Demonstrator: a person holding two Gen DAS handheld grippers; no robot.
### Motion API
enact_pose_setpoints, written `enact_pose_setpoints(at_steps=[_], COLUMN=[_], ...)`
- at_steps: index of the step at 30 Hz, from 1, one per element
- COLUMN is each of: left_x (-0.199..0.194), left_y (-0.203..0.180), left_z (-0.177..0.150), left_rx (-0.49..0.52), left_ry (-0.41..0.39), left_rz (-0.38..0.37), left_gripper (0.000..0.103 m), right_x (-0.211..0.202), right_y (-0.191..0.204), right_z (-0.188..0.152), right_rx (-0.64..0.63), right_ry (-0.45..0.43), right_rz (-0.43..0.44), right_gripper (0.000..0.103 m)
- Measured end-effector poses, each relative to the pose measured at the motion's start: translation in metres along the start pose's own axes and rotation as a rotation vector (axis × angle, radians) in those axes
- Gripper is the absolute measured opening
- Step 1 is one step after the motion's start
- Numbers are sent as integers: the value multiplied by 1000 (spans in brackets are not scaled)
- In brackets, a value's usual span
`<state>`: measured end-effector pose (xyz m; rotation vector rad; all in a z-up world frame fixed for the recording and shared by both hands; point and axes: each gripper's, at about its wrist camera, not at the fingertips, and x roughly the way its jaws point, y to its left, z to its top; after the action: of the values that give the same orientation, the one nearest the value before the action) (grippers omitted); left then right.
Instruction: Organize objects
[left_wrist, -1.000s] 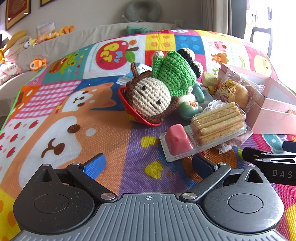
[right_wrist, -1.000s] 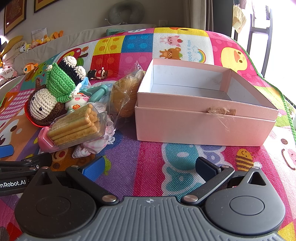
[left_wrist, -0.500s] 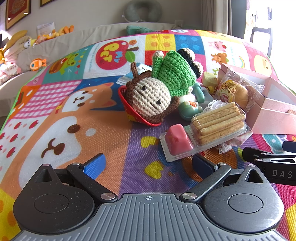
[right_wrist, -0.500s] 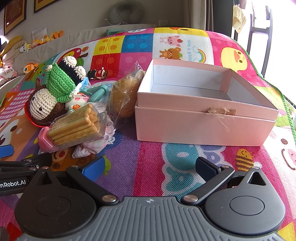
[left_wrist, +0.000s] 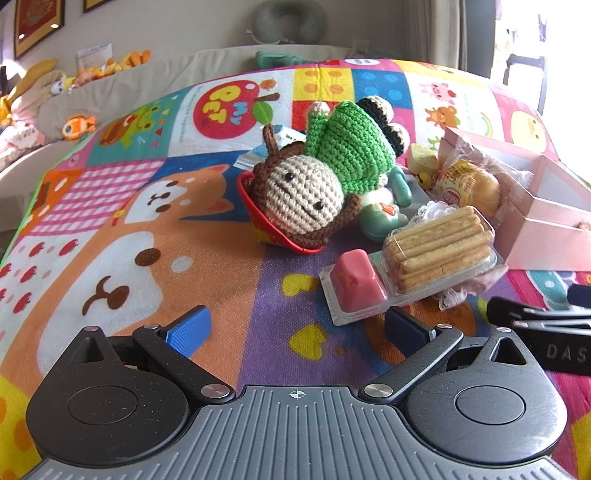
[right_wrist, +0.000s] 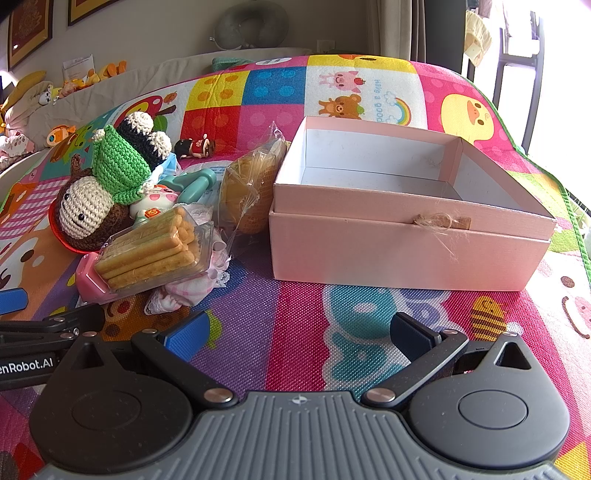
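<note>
A pile of objects lies on the colourful play mat: a crochet doll (left_wrist: 306, 195) with green body in a red bowl, a biscuit-stick pack (left_wrist: 417, 262) with a pink dip cup, a wrapped bun (left_wrist: 469, 184), a teal toy (left_wrist: 384, 218). An open, empty pink box (right_wrist: 406, 236) stands right of the pile; the pack (right_wrist: 147, 251) and doll (right_wrist: 88, 206) show left of it. My left gripper (left_wrist: 295, 328) is open and empty, just short of the biscuit pack. My right gripper (right_wrist: 299, 332) is open and empty, in front of the box.
A small red figurine (right_wrist: 194, 147) lies on the mat behind the pile. A lacy pink cloth (right_wrist: 184, 295) lies under the biscuit pack. Plush toys (left_wrist: 77, 125) sit on a beige sofa beyond the mat's far edge.
</note>
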<state>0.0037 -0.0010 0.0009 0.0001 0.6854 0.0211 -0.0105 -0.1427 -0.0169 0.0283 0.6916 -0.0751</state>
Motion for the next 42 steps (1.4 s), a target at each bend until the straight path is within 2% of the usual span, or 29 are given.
enact_pose_setpoints(at_steps=[7,11,15,19,20,22,25,27,29,32,35,37,40,41,42], left_x=[2,-2,-22,-44,-44,-37,-23,-23,-16,9,40,57,64,63,60], left_y=[2,3,4,-9,-13,-17,-10,1,1,-6,-8,-5,10,16,22], left_z=[4,2,-11,-11,-7,7,31,45,57,73,87,92,91,90,87], left_rx=[4,42,121,312,344,368,279,194,219,309,320,286,155,119,91], left_ry=[29,32,-50,-213,-229,-209,-183,-202,-207,-171,-136,-88,-32,-8,8], left_rz=[-8,-41,-145,-174,-186,-219,-225,-167,-103,-59,-14,-27,-81,-109,-140], left_gripper=[103,102,102,102,102,102,102,102,102,102,102,102,102,94,81], right_x=[2,-6,-28,-49,-52,-54,-54,-54,-54,-54,-54,-54,-53,-53,-53], right_y=[-3,-20,-27,-29,-29,-28,-28,-28,-29,-28,-29,-29,-29,-28,-28], right_z=[3,4,-9,-27,-30,-31,-32,-33,-32,-32,-32,-32,-33,-33,-34], right_rx=[7,-51,-95,-124,-127,-126,-120,-119,-119,-122,-120,-119,-110,-105,-96], right_ry=[1,55,107,111,105,105,105,100,101,102,98,96,88,84,79], right_rz=[13,110,142,162,162,158,155,154,153,153,154,154,152,148,142], right_gripper=[103,103,103,103,103,103,103,103,103,103,103,103,103,103,103])
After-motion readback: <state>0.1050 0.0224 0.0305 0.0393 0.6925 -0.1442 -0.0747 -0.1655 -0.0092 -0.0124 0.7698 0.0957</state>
